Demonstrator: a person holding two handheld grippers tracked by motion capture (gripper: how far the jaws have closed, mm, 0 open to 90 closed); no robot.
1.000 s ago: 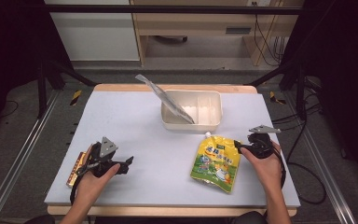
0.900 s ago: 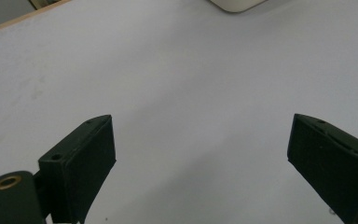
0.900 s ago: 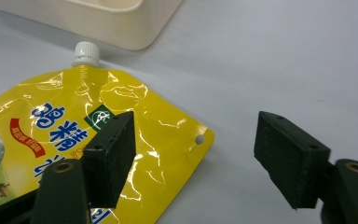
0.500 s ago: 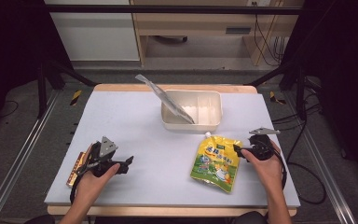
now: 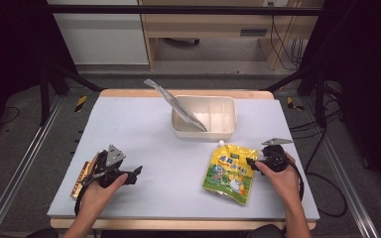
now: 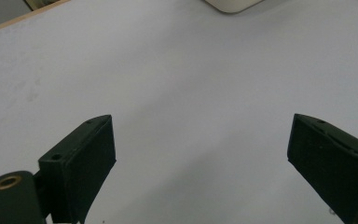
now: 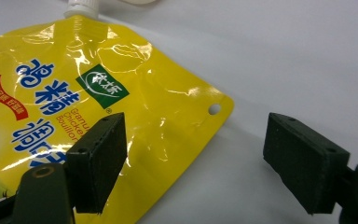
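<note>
A yellow spouted pouch (image 5: 229,171) with blue lettering lies flat on the pale table, white cap toward the tub. My right gripper (image 5: 252,162) is open at the pouch's right edge; in the right gripper view its jaws straddle the pouch's punched corner (image 7: 213,110), one jaw over the yellow pouch (image 7: 65,88), the other over bare table. My left gripper (image 5: 135,173) rests open near the table's front left, jaws wide over bare surface (image 6: 200,154).
A cream two-compartment tub (image 5: 228,128) stands at the back centre with a silvery packet (image 5: 176,105) leaning out of its left side. A brown-and-gold bar (image 5: 82,174) lies at the left edge beside my left hand. Table edge runs close in front.
The right gripper has slid a little left toward the pouch's edge. The left gripper has stayed put.
</note>
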